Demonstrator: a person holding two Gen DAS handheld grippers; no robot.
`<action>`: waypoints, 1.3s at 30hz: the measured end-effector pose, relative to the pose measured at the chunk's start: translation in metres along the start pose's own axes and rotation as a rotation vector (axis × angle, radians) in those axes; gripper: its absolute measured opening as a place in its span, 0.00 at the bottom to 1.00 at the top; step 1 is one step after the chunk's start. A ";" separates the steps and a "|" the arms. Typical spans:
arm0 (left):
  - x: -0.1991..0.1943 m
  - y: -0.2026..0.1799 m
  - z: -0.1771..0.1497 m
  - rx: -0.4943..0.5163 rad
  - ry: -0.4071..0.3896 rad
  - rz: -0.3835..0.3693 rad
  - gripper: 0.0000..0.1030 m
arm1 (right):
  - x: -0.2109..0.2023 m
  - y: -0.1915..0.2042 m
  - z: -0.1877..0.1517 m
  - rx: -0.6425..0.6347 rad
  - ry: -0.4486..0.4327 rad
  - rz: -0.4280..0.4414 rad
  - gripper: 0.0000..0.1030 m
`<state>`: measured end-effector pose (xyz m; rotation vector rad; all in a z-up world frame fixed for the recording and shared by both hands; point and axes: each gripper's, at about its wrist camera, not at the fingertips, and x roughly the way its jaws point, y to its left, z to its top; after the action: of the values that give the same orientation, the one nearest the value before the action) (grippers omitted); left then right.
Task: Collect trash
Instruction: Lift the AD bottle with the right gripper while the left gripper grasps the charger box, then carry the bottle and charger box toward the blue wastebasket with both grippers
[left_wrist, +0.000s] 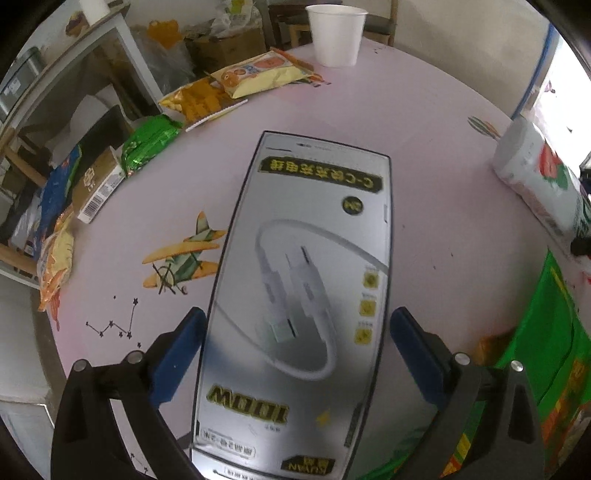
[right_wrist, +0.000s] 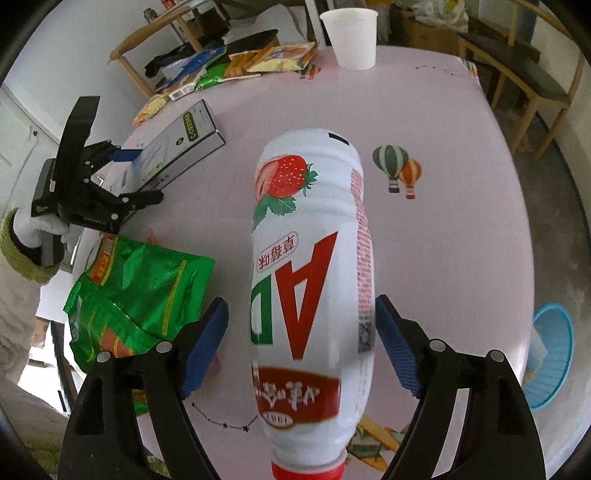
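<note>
Two pieces of trash are being gathered at once. The left hand-held gripper (left_wrist: 295, 354) has a silver charging-cable box (left_wrist: 299, 295) lengthwise between its blue pads; the left pad appears to touch the box edge, the right pad sits just beside it, so whether the grip is firm cannot be told. In the right wrist view the box's far end seems lifted off the pink counter (right_wrist: 443, 240).

The right hand-held gripper (right_wrist: 301, 345) straddles a white strawberry milk-drink bottle (right_wrist: 310, 273), red cap toward the camera. Its pads stand partly open with a visible gap on the left side, so it looks not yet clamped.

Relative to the bottle, a green snack bag (right_wrist: 136, 291) lies just to its left and a white paper cup (right_wrist: 351, 37) stands well beyond it.

The next move likely calls for closing on the bottle, then carrying both items to a bin; a blue basket (right_wrist: 550, 347) sits beyond the counter edge, right of the bottle.
</note>
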<state>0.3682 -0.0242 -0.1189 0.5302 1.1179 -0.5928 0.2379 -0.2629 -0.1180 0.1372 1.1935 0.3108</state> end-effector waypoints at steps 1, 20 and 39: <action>0.002 0.002 0.002 -0.007 0.001 -0.003 0.95 | 0.001 0.001 0.000 0.000 0.000 -0.003 0.75; -0.005 0.004 0.006 -0.035 -0.042 0.024 0.84 | -0.002 0.003 -0.018 -0.009 -0.034 -0.038 0.59; -0.106 -0.010 0.000 -0.077 -0.254 0.106 0.83 | -0.071 0.003 -0.045 0.037 -0.204 -0.042 0.58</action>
<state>0.3272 -0.0135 -0.0207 0.4315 0.8635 -0.5066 0.1723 -0.2844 -0.0703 0.1717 0.9989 0.2327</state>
